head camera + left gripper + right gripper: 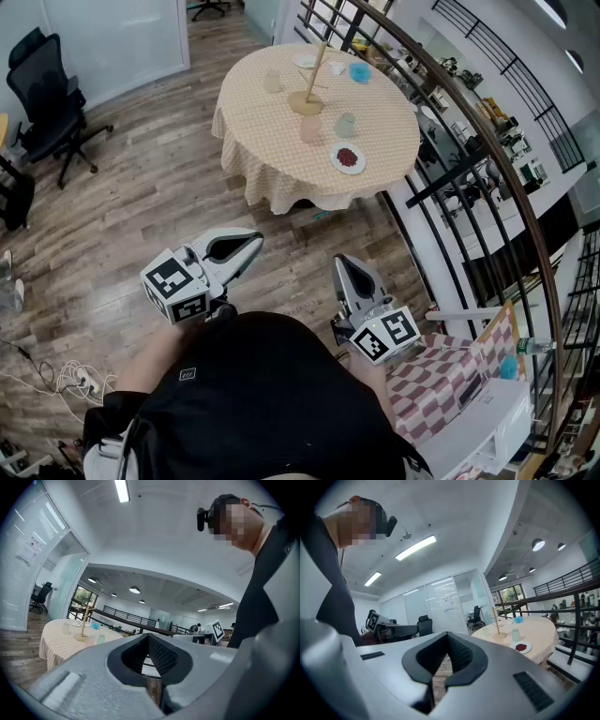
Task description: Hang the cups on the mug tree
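Observation:
The wooden mug tree [312, 75] stands upright on a round table [281, 178] with a checked cloth, far ahead of me. Three pale cups sit around it: one at its left [273, 82], one in front [310, 128], and a greenish one [346, 126]. My left gripper [255, 242] and right gripper [343, 266] are held low near my body, over the wooden floor, both shut and empty. In the left gripper view the mug tree [84, 623] shows far off beyond the shut left gripper [148, 636]. The right gripper view also has the mug tree [497, 625], past the right gripper [447, 634].
A plate of red bits [348, 158], a white plate [306, 61] and a blue object [359, 72] share the table. A dark curved railing [450, 141] runs along the right. An office chair [47, 94] stands at left, and cables [56, 380] lie on the floor.

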{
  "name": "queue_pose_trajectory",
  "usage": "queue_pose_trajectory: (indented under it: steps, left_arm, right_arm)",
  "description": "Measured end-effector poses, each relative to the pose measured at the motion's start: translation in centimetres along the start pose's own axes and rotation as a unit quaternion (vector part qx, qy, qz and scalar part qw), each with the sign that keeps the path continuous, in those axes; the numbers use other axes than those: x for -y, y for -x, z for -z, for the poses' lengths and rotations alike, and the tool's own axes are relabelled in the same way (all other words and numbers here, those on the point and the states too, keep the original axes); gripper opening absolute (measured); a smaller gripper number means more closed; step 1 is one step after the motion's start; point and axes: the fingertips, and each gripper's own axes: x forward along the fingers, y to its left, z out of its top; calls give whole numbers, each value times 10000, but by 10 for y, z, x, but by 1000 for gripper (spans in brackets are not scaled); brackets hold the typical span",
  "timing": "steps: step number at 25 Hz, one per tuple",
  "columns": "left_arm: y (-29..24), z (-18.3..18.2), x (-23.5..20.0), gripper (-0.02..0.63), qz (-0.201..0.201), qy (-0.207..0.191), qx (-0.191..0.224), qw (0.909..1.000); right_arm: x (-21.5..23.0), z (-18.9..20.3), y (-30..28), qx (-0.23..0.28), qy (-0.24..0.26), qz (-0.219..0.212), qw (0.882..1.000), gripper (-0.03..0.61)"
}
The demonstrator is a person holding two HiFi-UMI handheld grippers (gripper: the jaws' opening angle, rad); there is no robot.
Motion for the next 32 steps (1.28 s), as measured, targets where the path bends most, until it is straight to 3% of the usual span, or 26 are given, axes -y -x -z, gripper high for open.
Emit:
queue_pose_trajectory:
  steps: [14, 21, 32]
  left_arm:
    - [8, 6, 0, 6, 56, 287, -115, 9995]
    - [9, 9, -7, 8, 159, 182, -145, 9996]
    - [52, 7, -48, 8, 139, 240, -123, 9995]
  right_arm:
    - [-10, 6, -3, -64, -73, -24, 9999, 12]
    - [-16, 9, -8, 91, -300, 24, 9995, 14]
    - [-34, 14, -57, 98, -272, 221, 9993, 17]
